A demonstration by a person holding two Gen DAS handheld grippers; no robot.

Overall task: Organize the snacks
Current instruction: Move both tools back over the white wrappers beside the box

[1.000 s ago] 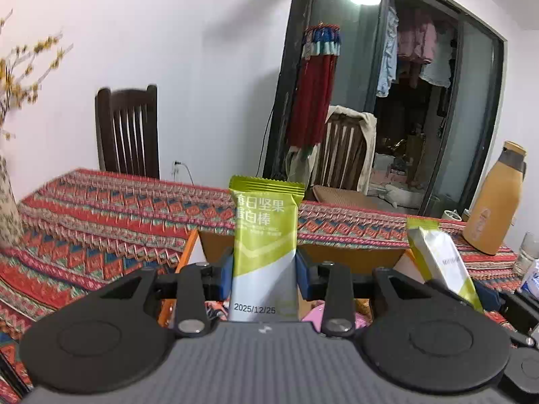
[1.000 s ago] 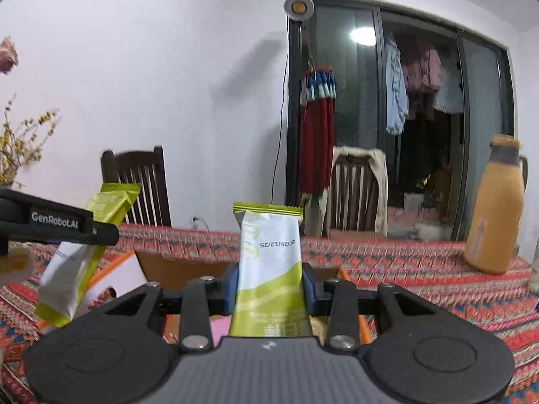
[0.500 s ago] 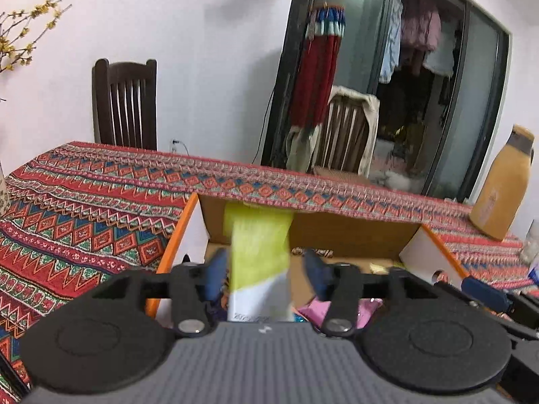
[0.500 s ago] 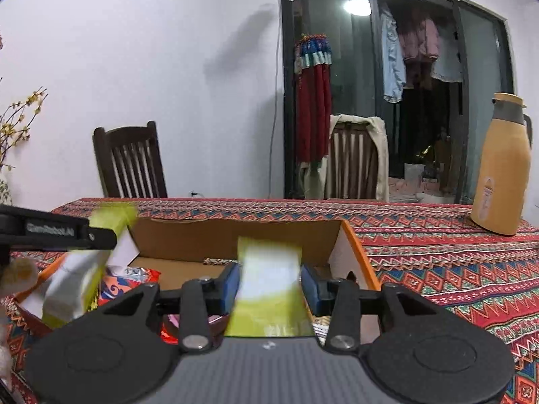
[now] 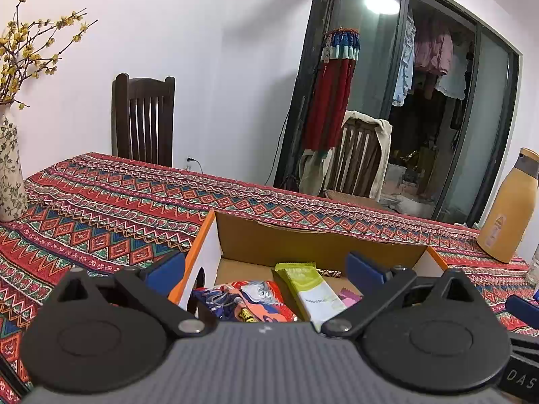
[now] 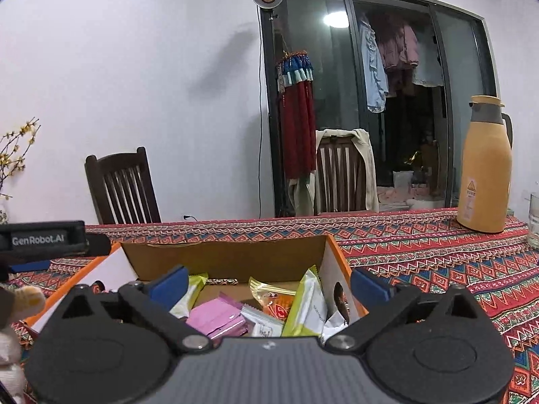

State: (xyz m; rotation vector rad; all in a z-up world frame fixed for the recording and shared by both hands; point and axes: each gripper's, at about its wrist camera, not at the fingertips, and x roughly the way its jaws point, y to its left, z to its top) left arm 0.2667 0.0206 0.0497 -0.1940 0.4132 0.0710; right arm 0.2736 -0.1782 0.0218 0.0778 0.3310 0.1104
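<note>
- Vase (image 5: 10, 175) with yellow-blossom branches stands on the patterned tablecloth (image 5: 101, 208), well to the left of the cardboard box (image 5: 303, 239).
- Dark wooden chair (image 5: 143, 118) stands behind the table, left of the box and beyond it.
- Left gripper (image 5: 266, 269) hangs over the near edge of the box, its jaws opening and already spread wide, blue pads apart with nothing pressed between them.
- Inside the box, below the left gripper, a red and blue snack packet (image 5: 242, 299) lies toward the left wall; a green and white snack bar (image 5: 311, 289) lies flat just right of it.
- Right gripper (image 6: 269, 284) hangs over the same box, nearer its right wall; its jaws are opening too, wide apart and gripping nothing.
- Under it lie a pink packet (image 6: 219, 320), an orange packet (image 6: 276, 299), and a second green and white bar (image 6: 308, 303) leaning tilted against the box's right wall.
- Orange thermos jug (image 6: 486, 165) stands on the cloth well to the right of the box, with a glass (image 6: 534, 219) just beyond it.
</note>
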